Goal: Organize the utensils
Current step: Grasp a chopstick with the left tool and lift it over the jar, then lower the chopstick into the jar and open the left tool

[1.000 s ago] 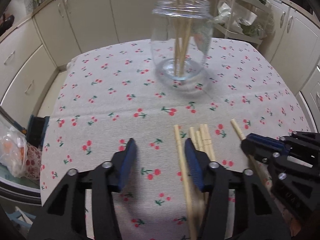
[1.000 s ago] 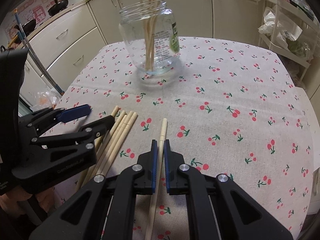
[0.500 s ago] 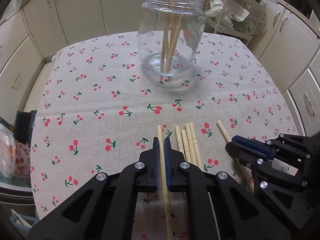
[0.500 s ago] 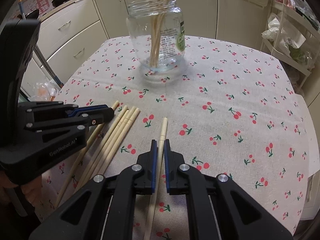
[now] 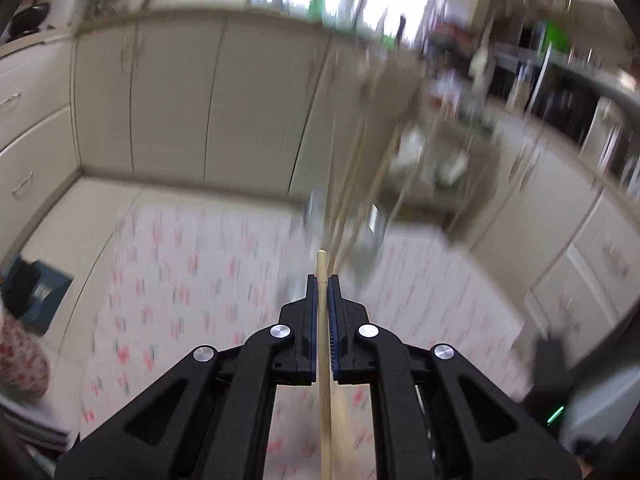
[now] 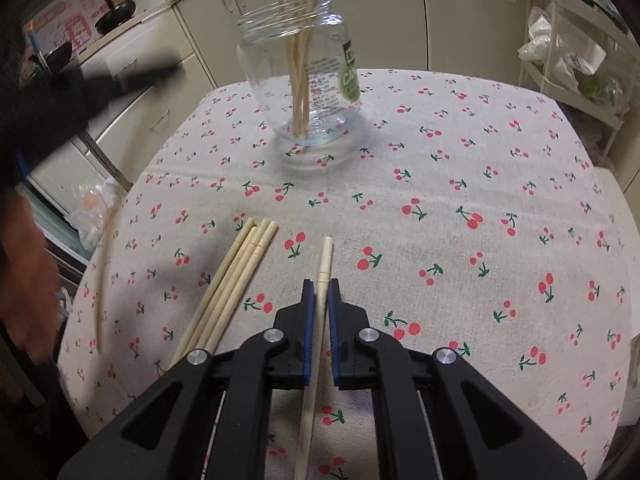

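Note:
My left gripper (image 5: 322, 280) is shut on one wooden chopstick (image 5: 320, 264), raised above the cherry-print tablecloth (image 5: 180, 280) and pointing toward the blurred glass jar (image 5: 344, 216). In the right wrist view it is a dark blur (image 6: 120, 80) at upper left, with its chopstick (image 6: 101, 280) a faint streak below. My right gripper (image 6: 320, 286) is shut on another chopstick (image 6: 326, 256) lying on the cloth. Several more chopsticks (image 6: 240, 272) lie bundled just to its left. The jar (image 6: 304, 80), with several chopsticks standing in it, is at the table's far side.
Cream cabinets (image 6: 380, 12) surround the table. A wire rack with plastic bags (image 6: 560, 44) stands at the right, and a clear bag (image 6: 94, 208) sits off the table's left edge. A person's hand (image 6: 24, 280) is blurred at far left.
The left gripper closed on a chopstick lying on the cloth, then lifted it and tilted upward, blurring its view. The right gripper stayed in place, shut on its chopstick.

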{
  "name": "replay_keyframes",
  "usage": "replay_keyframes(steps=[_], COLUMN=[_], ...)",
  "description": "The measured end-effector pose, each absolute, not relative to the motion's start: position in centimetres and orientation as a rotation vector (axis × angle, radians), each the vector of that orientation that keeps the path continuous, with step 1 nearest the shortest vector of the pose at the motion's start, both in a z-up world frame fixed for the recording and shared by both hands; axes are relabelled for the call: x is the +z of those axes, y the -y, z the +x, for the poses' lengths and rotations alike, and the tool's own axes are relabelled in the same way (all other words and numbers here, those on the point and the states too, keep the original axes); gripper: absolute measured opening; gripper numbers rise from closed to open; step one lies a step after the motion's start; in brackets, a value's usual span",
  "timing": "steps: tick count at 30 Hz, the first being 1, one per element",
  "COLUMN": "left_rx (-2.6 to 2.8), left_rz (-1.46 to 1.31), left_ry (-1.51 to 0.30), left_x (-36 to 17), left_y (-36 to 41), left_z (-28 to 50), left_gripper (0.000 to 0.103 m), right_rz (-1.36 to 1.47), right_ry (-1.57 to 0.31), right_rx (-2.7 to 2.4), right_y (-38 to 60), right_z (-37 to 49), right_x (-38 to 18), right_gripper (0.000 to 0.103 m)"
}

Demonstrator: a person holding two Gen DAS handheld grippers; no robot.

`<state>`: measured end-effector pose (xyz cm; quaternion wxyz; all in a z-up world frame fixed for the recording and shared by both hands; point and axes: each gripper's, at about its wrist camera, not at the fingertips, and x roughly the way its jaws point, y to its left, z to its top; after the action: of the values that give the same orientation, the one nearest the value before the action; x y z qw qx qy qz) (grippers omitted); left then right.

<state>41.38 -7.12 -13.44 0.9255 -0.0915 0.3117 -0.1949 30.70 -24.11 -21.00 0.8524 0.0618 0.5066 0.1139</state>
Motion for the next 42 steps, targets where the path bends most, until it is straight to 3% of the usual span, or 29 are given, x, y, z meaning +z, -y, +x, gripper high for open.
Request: replay_keyframes(steps=[9, 22, 42], left_rx=[-0.410, -0.304, -0.275], left_rz=[-0.289, -0.332, -0.178], left_ry=[-0.319, -0.111, -0.180], left_x=[-6.7, -4.3, -10.6], left_y=[7.9, 10.5, 11.6], left_z=[44.2, 49.5, 50.0], left_gripper=[0.005, 0.005, 0.005], right_rz=[0.173, 0.151, 0.164], right_ry=[-1.061, -1.045, -1.051], right_rx=[0.243, 0.238, 0.245], right_y=[24.7, 24.1, 24.3], right_z=[31.2, 31.0, 31.2], right_x=[-21.1, -21.2, -21.1], right_gripper=[0.008, 0.008, 0.008])
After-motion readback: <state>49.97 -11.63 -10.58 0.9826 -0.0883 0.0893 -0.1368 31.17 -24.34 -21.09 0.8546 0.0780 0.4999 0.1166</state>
